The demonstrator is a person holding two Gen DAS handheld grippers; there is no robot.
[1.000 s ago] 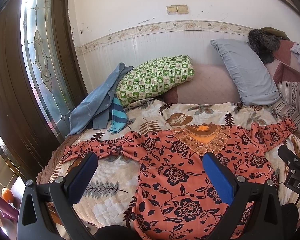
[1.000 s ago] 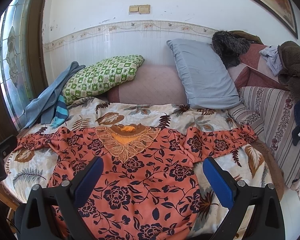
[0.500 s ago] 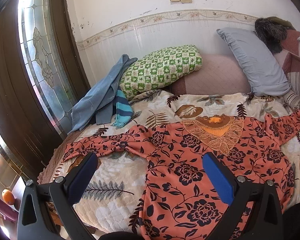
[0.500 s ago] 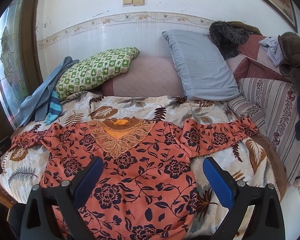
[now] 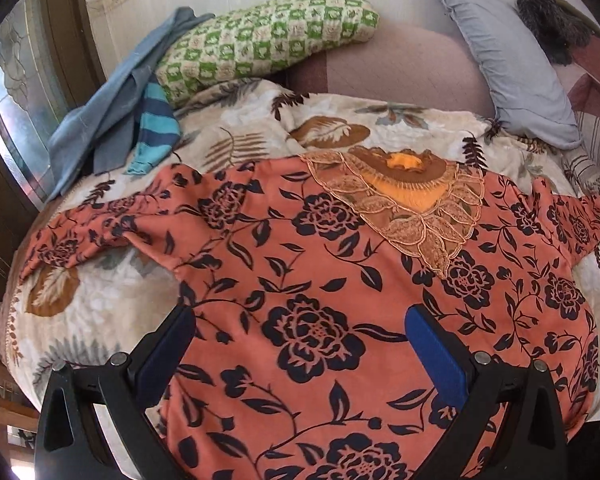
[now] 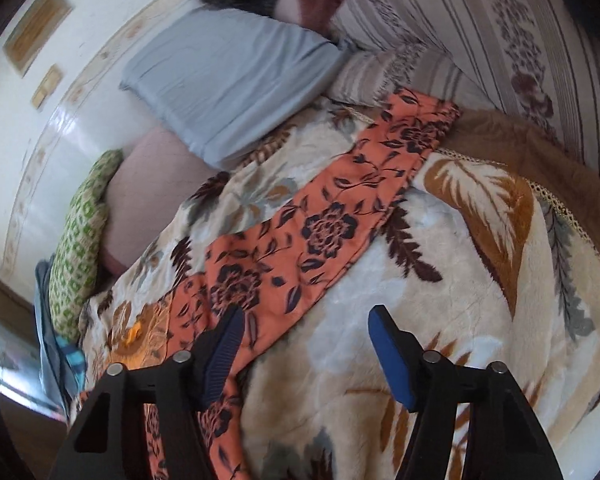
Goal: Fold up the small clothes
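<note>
1. An orange floral top (image 5: 320,280) lay flat and unfolded on the bed (image 5: 100,304), filling the frame's centre.
2. Left tool (image 5: 300,344) hovered wide open over it.
3. Right tool (image 6: 304,344) was closing beside the sleeve (image 6: 340,208), gripping nothing.
4. No fold had been made.

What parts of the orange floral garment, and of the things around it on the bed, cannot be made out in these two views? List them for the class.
- Orange floral garment: its hem, left wrist view, cut off by the bottom edge and the left gripper.
- Its body, right wrist view: only one sleeve shows fully; motion blur softens the rest.
- Blue-grey cloth: its kind is unclear, bunched against the green checked pillow.
</note>
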